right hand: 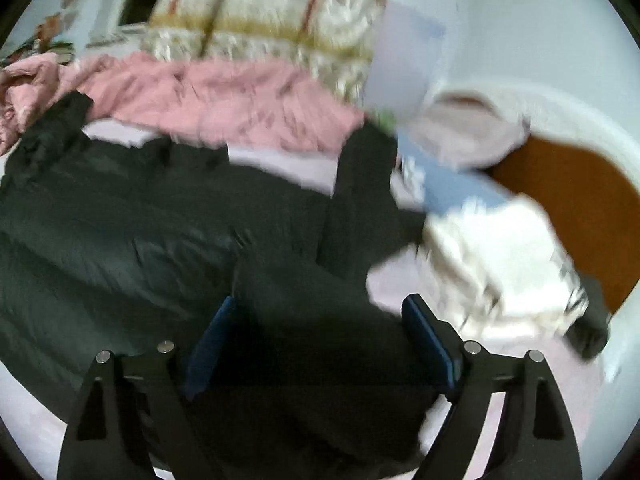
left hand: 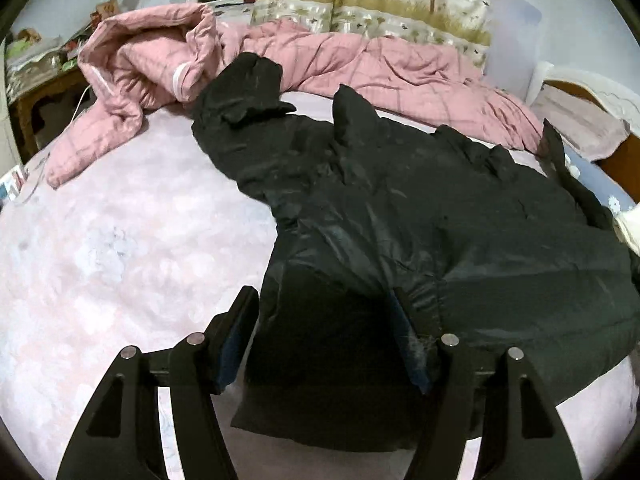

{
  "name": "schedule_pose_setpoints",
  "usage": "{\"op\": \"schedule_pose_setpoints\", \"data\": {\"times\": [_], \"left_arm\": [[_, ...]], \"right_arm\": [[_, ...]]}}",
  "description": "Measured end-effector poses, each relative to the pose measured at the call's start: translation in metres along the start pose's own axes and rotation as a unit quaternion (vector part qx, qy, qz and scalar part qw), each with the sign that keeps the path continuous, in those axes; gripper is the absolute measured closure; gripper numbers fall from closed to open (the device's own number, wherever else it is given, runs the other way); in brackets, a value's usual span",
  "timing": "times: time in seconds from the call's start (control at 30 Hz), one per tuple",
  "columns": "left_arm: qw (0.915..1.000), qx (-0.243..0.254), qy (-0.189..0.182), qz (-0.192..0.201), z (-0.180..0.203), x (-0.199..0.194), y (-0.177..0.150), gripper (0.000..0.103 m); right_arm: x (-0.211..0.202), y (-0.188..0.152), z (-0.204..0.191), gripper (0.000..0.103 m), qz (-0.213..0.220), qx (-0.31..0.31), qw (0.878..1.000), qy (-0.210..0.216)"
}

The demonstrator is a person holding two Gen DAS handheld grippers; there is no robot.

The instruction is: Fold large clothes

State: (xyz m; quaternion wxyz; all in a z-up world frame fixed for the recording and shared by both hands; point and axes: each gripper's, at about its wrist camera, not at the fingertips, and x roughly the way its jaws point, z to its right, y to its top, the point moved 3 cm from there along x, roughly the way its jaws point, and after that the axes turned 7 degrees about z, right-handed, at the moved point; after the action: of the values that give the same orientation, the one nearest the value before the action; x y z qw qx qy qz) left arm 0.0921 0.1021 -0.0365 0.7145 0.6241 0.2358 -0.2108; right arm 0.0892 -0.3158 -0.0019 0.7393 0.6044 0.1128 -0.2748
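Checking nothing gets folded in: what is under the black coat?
The black coat lies on the pale pink bedsheet, which shows around it. Anything beneath its middle is covered.

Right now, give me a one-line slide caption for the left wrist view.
Open left gripper straddling the hem of a black padded jacket spread on a pale pink bedsheet, pink quilt bunched behind.

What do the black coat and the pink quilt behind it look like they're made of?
Black coat: looks like a smooth synthetic shell, nylon or polyester, padded; it has a faint sheen, crisp creases and puffy edges. Pink quilt: looks like matte woven cotton with soft filling; it has a thin checked pattern, no shine and thick rounded folds. Neither fibre can be confirmed by sight.
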Motion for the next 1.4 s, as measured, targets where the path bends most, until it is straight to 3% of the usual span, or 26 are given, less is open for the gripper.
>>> {"op": "schedule_pose_setpoints", "data": {"times": [0.1, 0.2, 0.33, 0.47, 0.57, 0.63, 0.7, 0.83, 0.93, 1.03, 1.1, 1.2, 1.23, 1.3, 1.33, 1.4], "left_arm": [[0.9998, -0.009, 0.018, -0.007, -0.004, 0.0, -0.005, 0.03], [0.9976, -0.001, 0.069, 0.006, -0.007, -0.005, -0.009, 0.019], [0.9963, -0.012, 0.085, 0.008, -0.014, -0.007, -0.012, 0.018], [0.9943, -0.021, 0.104, 0.006, -0.02, -0.009, -0.014, 0.018], [0.9948, -0.026, 0.099, -0.001, -0.022, -0.008, -0.016, 0.018], [0.9951, -0.026, 0.096, -0.005, -0.022, -0.006, -0.017, 0.017], [0.9952, -0.02, 0.095, -0.008, -0.02, -0.005, -0.017, 0.017], [0.9987, -0.019, 0.048, 0.001, -0.018, -0.011, -0.016, 0.026], [0.9984, -0.018, 0.029, 0.045, -0.017, -0.032, -0.01, 0.028], [0.9972, -0.024, -0.024, 0.067, -0.015, -0.053, -0.004, 0.026], [0.997, -0.021, -0.052, 0.052, -0.012, -0.054, -0.004, 0.021], [0.9954, -0.049, -0.082, 0.003, -0.016, -0.037, -0.015, 0.018], [0.9943, -0.055, -0.091, -0.014, -0.017, -0.03, -0.019, 0.018], [0.9945, -0.046, -0.087, -0.035, -0.013, -0.018, -0.023, 0.019], [0.9947, -0.041, -0.087, -0.037, -0.011, -0.014, -0.024, 0.022], [0.9925, -0.042, -0.106, -0.043, -0.008, -0.01, -0.024, 0.042]], "right_arm": [[-0.009, 0.0, 0.018, 0.017, 0.018, 0.036, 0.999, 0.002], [-0.02, -0.002, 0.039, 0.015, 0.038, 0.059, 0.997, -0.024], [-0.024, -0.009, 0.07, 0.015, 0.03, 0.112, 0.993, -0.034], [-0.015, -0.02, 0.09, 0.015, 0.002, 0.144, 0.989, -0.029], [0.016, -0.031, 0.086, 0.016, -0.063, 0.14, 0.988, 0.027], [0.037, -0.042, 0.082, 0.018, -0.105, 0.14, 0.985, 0.008], [0.045, -0.044, 0.083, 0.018, -0.115, 0.157, 0.981, 0.016], [0.044, -0.042, 0.086, 0.018, -0.11, 0.173, 0.979, 0.015], [0.023, -0.038, 0.09, 0.018, -0.071, 0.186, 0.979, 0.034], [-0.002, -0.031, 0.093, 0.018, -0.031, 0.205, 0.976, 0.067], [-0.009, -0.032, 0.092, 0.017, -0.033, 0.206, 0.974, 0.091], [0.01, -0.049, 0.083, 0.017, -0.103, 0.211, 0.961, 0.149], [0.019, -0.057, 0.081, 0.017, -0.128, 0.228, 0.953, 0.155], [0.022, -0.058, 0.08, 0.017, -0.129, 0.241, 0.949, 0.156], [0.023, -0.057, 0.079, 0.017, -0.129, 0.241, 0.949, 0.158], [0.029, -0.057, 0.073, 0.017, -0.136, 0.243, 0.946, 0.163]]}}
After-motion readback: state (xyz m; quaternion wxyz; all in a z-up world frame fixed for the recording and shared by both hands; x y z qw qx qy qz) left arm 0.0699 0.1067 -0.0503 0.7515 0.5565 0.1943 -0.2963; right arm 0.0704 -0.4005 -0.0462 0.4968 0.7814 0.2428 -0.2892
